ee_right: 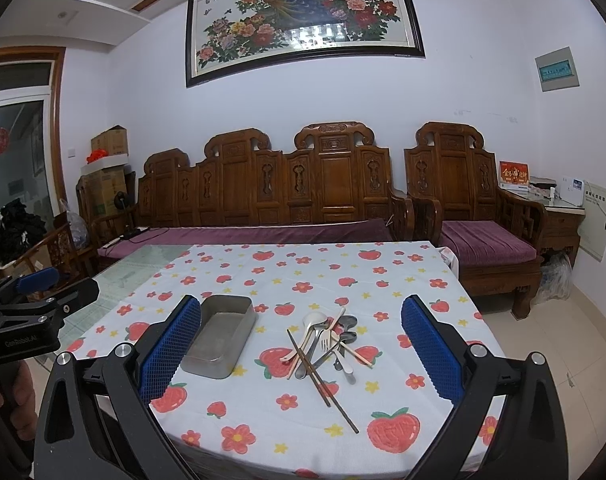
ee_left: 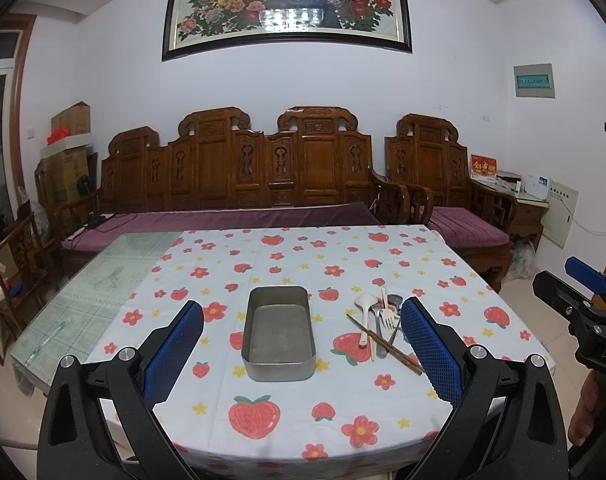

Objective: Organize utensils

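Both grippers hover spread and empty above the strawberry-print table, tin and utensil pile untouched.

From the left: the left gripper hangs with fingers wide apart, gripping nothing, framing the empty rectangular metal tin on the tablecloth. Just right of the tin lies the utensil pile: a white plastic spoon, a pale fork, metal spoons and dark wooden chopsticks crossing it. The right gripper is likewise spread and empty above that pile. All look light and stiff; the metal likely slippery, the chopsticks thin and apt to roll. Pinching each mid-handle seems safest.
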{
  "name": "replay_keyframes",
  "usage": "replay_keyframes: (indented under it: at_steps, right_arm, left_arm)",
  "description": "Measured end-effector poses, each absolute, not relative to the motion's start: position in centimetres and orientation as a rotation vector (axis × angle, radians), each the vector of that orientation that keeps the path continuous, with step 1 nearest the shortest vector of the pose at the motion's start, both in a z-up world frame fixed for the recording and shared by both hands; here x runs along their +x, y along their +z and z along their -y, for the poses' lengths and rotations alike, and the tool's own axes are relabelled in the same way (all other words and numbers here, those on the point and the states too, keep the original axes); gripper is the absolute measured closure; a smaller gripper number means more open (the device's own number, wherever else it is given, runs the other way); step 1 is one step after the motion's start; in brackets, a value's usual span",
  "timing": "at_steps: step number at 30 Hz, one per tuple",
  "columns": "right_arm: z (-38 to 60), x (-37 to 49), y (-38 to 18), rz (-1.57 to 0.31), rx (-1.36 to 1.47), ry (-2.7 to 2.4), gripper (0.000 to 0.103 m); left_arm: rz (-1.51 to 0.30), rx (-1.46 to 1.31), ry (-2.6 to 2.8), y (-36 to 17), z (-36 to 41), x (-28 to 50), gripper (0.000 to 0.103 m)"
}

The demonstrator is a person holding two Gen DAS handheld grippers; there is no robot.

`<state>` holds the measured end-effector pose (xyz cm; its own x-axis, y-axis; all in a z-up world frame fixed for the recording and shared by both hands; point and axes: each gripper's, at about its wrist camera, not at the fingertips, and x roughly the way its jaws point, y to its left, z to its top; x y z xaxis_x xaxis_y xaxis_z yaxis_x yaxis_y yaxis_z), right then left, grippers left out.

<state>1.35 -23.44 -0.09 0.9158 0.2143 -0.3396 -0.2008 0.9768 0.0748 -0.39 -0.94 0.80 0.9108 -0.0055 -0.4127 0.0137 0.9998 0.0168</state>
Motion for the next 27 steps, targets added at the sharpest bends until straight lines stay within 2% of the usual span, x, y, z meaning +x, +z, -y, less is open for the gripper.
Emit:
replay_keyframes:
  at_steps: [27]
  right_arm:
    - [23.37,1.30,-0.07,-0.351,0.039,0.215,0.003]
  left_arm:
    - [-0.420,0.019,-0.011,1.06,1.42,-0.34,0.008]
